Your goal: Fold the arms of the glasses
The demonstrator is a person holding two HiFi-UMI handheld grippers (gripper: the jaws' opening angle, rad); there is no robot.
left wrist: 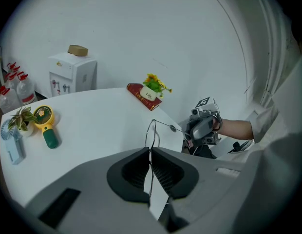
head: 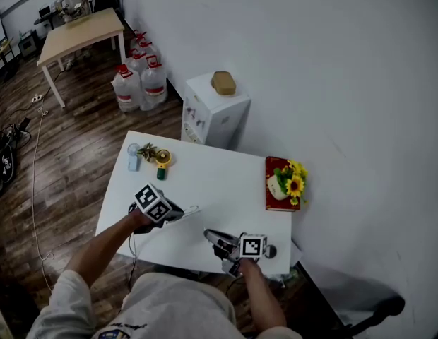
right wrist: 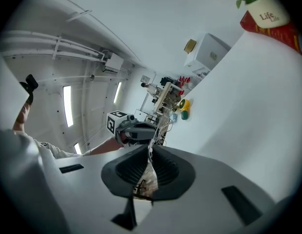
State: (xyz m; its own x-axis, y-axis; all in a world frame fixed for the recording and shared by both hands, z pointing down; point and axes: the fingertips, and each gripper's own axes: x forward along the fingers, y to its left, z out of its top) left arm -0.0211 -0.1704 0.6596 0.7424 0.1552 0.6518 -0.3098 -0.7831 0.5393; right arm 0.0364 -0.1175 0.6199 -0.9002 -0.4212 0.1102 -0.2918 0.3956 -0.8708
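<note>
Glasses (left wrist: 151, 130) seemingly above white table (head: 219, 179), wooden floor (head: 70, 154)

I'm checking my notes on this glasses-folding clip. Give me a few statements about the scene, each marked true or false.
1. The left gripper is shut on the glasses. True.
2. The yellow fan lies on the red book. False: it lies on the table, far from the book.
3. A flower pot stands on the red book. True.
4. The right gripper stands wide open. False: it is shut, seemingly on a glasses arm.
</note>
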